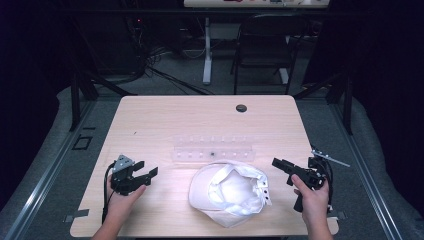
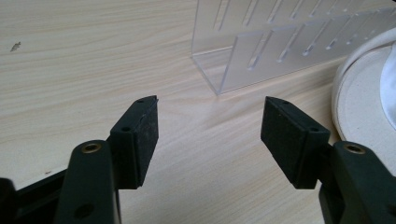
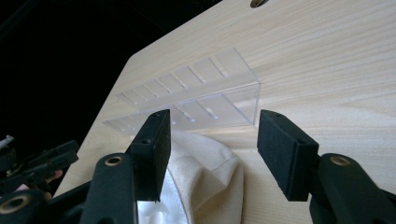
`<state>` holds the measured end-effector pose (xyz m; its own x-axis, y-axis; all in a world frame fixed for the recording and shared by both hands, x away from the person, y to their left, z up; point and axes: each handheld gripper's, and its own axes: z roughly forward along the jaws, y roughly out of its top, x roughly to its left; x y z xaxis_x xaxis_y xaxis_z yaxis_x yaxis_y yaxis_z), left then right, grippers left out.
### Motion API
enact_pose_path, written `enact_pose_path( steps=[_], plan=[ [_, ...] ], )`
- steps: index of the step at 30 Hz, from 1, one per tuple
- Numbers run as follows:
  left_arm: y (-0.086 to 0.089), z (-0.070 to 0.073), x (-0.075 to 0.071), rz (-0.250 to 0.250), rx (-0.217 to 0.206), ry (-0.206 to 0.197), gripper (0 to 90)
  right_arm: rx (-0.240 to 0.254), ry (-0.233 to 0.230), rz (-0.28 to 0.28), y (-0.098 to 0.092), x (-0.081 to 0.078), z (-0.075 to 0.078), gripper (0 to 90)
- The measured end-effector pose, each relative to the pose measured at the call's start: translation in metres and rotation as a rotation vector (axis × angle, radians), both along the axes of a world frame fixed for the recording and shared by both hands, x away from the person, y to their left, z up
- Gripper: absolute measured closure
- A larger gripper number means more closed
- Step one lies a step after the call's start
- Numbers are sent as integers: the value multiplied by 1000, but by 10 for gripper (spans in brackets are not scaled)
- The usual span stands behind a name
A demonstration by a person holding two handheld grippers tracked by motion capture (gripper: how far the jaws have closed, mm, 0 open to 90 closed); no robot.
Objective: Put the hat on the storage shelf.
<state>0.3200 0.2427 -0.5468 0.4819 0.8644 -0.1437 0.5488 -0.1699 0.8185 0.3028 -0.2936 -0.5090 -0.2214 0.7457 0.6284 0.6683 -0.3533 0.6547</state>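
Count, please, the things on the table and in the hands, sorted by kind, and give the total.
Cream cap, lying upside down: 1
Clear plastic rack with slots: 1
Hand-held grippers, left gripper and right gripper, both with jaws open and holding nothing: 2
Total: 4

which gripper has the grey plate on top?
The left gripper, at the cap's left in the high view: a grey three-cornered plate sits on it. The right gripper shows none.
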Motion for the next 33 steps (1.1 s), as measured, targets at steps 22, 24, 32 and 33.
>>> enact_pose_path(
  steps=[22, 24, 32, 33],
  plan=[
    [-2, -2, 0, -8, -2, 52, 448, -140, 116, 157, 24, -9, 33, 519],
    [-2, -2, -1, -4, 6, 47, 457, -139, 130, 158, 24, -9, 32, 523],
    [-3, -3, -1, -10, 18, 49, 465, -127, 203, 192, 26, -7, 27, 521],
    [-3, -3, -1, -9, 20, 49, 465, -134, 216, 197, 27, -7, 26, 518]
  ],
)
